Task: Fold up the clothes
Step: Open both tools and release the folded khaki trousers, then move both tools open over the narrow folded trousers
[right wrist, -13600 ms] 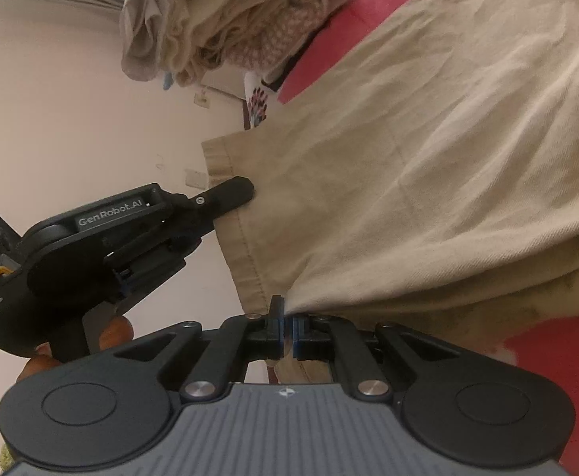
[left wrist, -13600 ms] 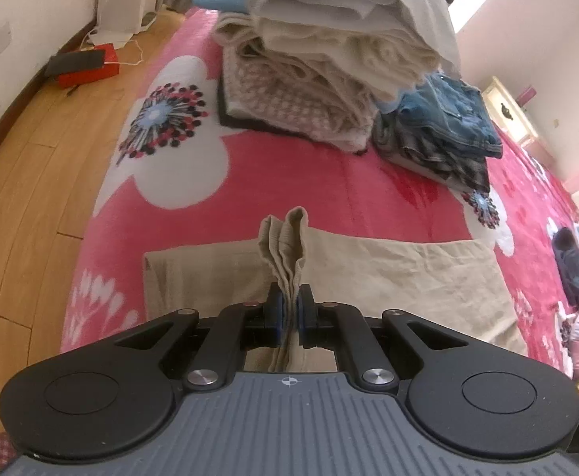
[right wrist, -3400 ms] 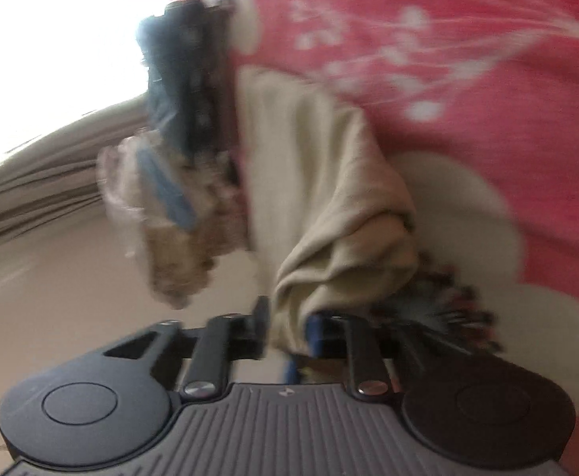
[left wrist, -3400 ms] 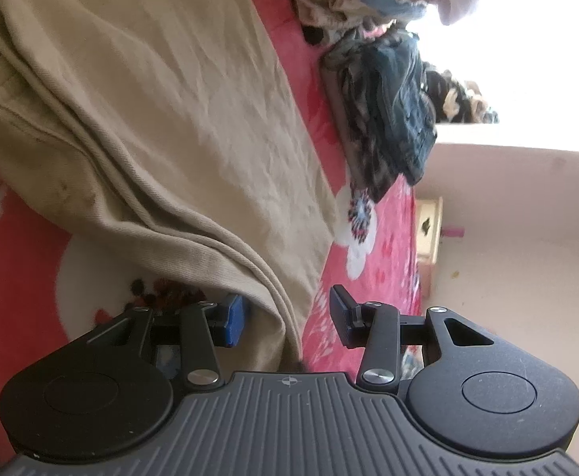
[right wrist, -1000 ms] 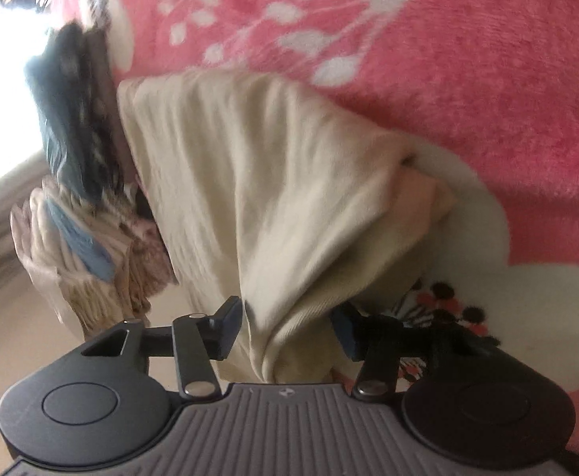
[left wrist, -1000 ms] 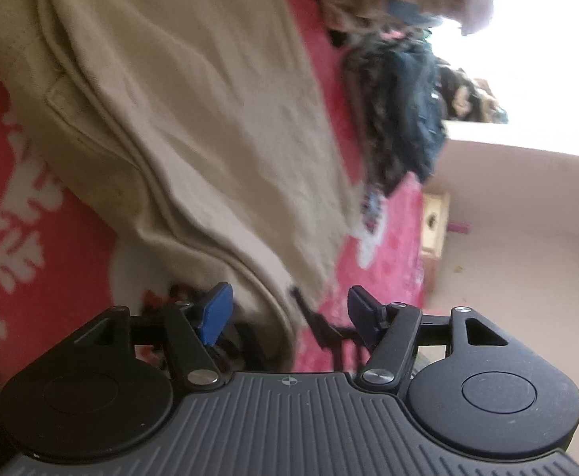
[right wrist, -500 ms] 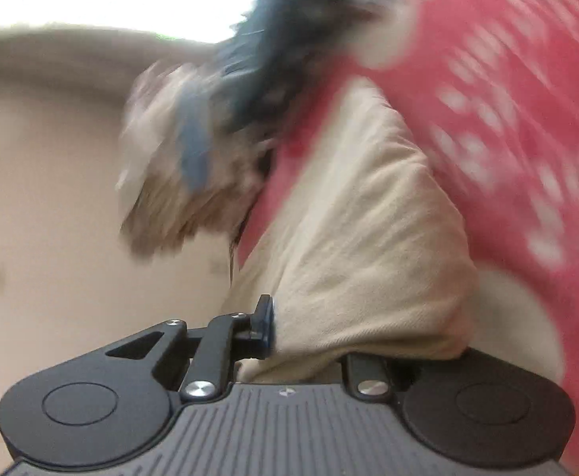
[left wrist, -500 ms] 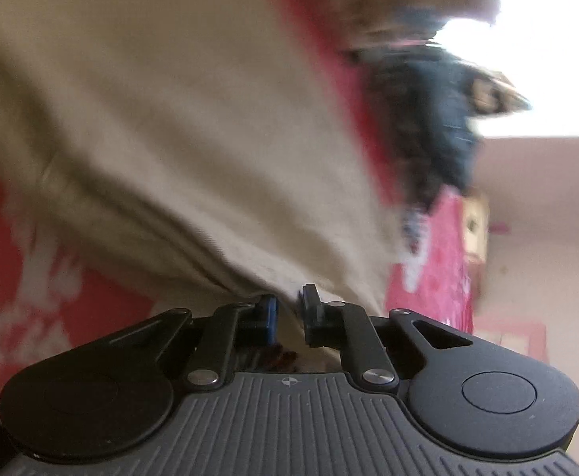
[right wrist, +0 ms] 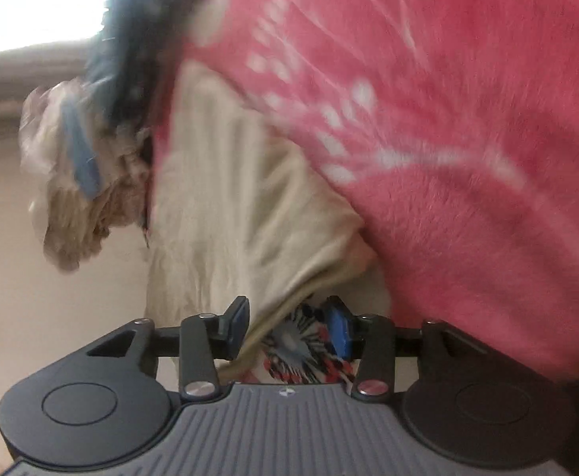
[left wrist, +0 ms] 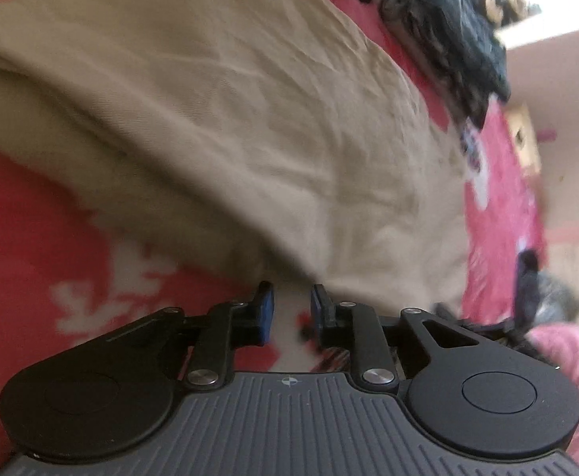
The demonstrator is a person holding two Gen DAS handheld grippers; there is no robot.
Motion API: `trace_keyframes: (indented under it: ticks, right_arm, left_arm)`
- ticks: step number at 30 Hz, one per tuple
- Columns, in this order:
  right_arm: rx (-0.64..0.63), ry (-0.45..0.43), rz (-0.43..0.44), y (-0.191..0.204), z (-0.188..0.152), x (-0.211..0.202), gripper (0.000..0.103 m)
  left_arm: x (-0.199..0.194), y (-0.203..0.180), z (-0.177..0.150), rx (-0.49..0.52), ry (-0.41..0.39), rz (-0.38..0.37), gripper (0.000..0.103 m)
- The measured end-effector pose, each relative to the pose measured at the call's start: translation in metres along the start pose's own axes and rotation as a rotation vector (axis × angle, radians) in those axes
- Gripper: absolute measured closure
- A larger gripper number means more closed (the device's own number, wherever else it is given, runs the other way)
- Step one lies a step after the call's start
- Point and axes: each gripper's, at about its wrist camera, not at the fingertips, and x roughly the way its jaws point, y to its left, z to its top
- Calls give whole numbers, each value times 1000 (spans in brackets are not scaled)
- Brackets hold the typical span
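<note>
A beige garment (left wrist: 250, 111) lies folded on the pink flowered blanket (left wrist: 20, 214). In the left wrist view my left gripper (left wrist: 291, 309) sits just short of the garment's near edge, jaws slightly apart, nothing between them. In the right wrist view the same garment (right wrist: 226, 198) lies on the blanket (right wrist: 468, 119). My right gripper (right wrist: 289, 321) is open, and the garment's folded edge lies between the blue pads, not clamped.
A pile of folded clothes (right wrist: 79, 166) and a dark denim and checked pile (left wrist: 448, 39) stand beyond the garment. A small wooden cabinet (left wrist: 525, 139) stands by the wall. Pink and dark clothing (left wrist: 547, 317) lies at the right.
Both grippers closed on the garment's edge half a second ago. Now the right jaws have opened wide and the left jaws have parted a little and drawn back off the cloth.
</note>
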Motion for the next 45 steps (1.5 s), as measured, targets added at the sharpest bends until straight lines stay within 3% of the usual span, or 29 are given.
trace_keyframes:
  ticks: [2,6,9,11,12,14,16,17,18,19,21,24,25,27,33,39,43,45]
  right_arm:
    - [-173,-56,-4,23,0,-19,69]
    - [-524,-146,-20,73,-4,-7,74]
    - [-709,-108,-154,77,-13,41,74]
    - [-758,-52,-273,54,-18,66,83]
    - [-772,-57,-274,49,-20,67,83]
    - [-794,-72,-272,61,-21,57,81]
    - [-857,-110,-255,78,-24,47,79]
    - [-901,-138,-236,87,-26,44,79]
    - [-939,-152,-220,96,-26,47,79]
    - [-976,-161,-205,105,-26,53,79]
    - [-1038,-135,-222,108,-27,76,79]
    - [-1058,-31,-369,85,-27,115,82]
    - [-1050,-38,-357,83,-27,114,82]
    - [-1053,-42,-353,96,-24,106,80]
    - [-1129,-93,-239,155,-18,109,79]
    - [-1090,-66,-197,193,-2,176,79]
    - [-1020,-88,-268,199,5,226,79]
    - [-1015,-97,-302,190,-3,233,79]
  left_arm:
    - [-20,-2,-6,52,-26,20,78]
    - [-55,-19,-6,160,-136,-45,78]
    - [-43,-37,2,254,-207,-13,77]
    - [-19,-34,8,283,-227,66,77]
    - [-9,-25,9,271,-219,90,81]
    - [-1,-2,9,201,-218,50,92]
    - [-11,5,13,152,-209,9,92]
    - [-18,4,15,147,-209,3,91]
    - [-27,0,15,164,-225,4,78]
    - [-33,-4,16,191,-250,11,71]
    - [-39,-10,20,236,-292,27,71]
    - [-35,-2,29,244,-326,93,71]
    - [-28,8,32,219,-314,130,72]
    - [-27,30,34,137,-293,110,78]
    - [-80,44,19,55,-349,66,58]
    - [-76,68,-8,-93,-286,49,51]
    - [-70,87,-18,-230,-316,6,50]
    - [-69,91,-17,-271,-348,-10,49]
